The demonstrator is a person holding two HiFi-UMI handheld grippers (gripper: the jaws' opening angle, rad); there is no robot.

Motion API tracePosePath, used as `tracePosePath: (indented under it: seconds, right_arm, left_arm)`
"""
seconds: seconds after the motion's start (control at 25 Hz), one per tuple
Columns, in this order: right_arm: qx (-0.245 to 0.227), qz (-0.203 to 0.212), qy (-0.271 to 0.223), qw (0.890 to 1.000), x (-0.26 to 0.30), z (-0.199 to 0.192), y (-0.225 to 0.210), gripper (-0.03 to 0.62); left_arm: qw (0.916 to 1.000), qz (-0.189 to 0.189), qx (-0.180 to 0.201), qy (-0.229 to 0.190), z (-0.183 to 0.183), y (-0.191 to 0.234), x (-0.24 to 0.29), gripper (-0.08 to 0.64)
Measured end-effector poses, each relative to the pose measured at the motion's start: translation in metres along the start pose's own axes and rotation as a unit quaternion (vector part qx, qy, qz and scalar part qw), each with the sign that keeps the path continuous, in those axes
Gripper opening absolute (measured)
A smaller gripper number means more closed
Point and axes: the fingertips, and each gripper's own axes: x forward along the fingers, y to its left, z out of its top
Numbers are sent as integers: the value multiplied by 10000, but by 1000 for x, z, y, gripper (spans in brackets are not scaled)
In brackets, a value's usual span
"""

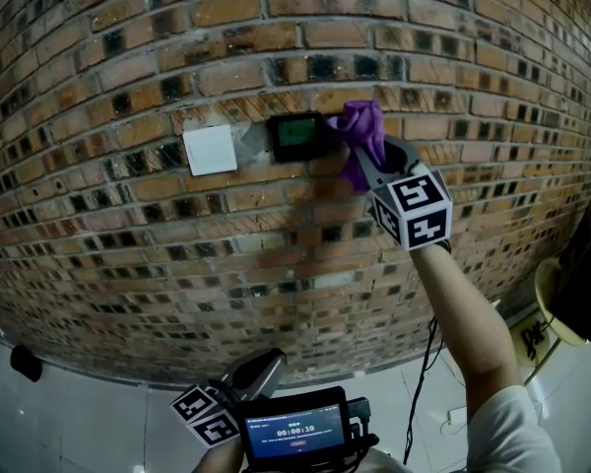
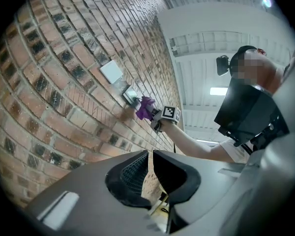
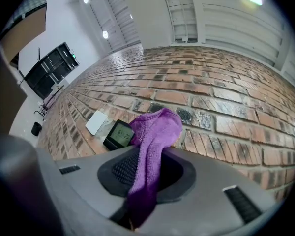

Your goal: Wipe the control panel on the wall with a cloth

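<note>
A black control panel (image 1: 297, 135) with a green display is fixed to the brick wall; it also shows in the right gripper view (image 3: 119, 134) and, small, in the left gripper view (image 2: 131, 97). My right gripper (image 1: 366, 156) is shut on a purple cloth (image 1: 362, 132) whose bunched top sits at the panel's right edge. In the right gripper view the cloth (image 3: 151, 151) hangs down between the jaws, just right of the panel. My left gripper (image 1: 259, 371) is held low, far below the panel, jaws nearly together with nothing in them (image 2: 150, 173).
A white switch plate (image 1: 210, 150) sits just left of the panel. The brick wall (image 1: 128, 215) fills the view down to a pale floor (image 1: 98, 422). A cable (image 1: 421, 382) hangs beside my right arm. A dark object (image 1: 25, 363) lies at the wall's foot, lower left.
</note>
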Motion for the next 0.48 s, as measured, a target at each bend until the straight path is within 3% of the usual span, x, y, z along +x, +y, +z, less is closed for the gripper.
tracePosePath:
  seconds: [0.48]
  right_arm:
    - [106,74,-87,9999,-35,0,7,84]
  left_arm:
    - [9999,-53,-78,36,-6,0,10,18]
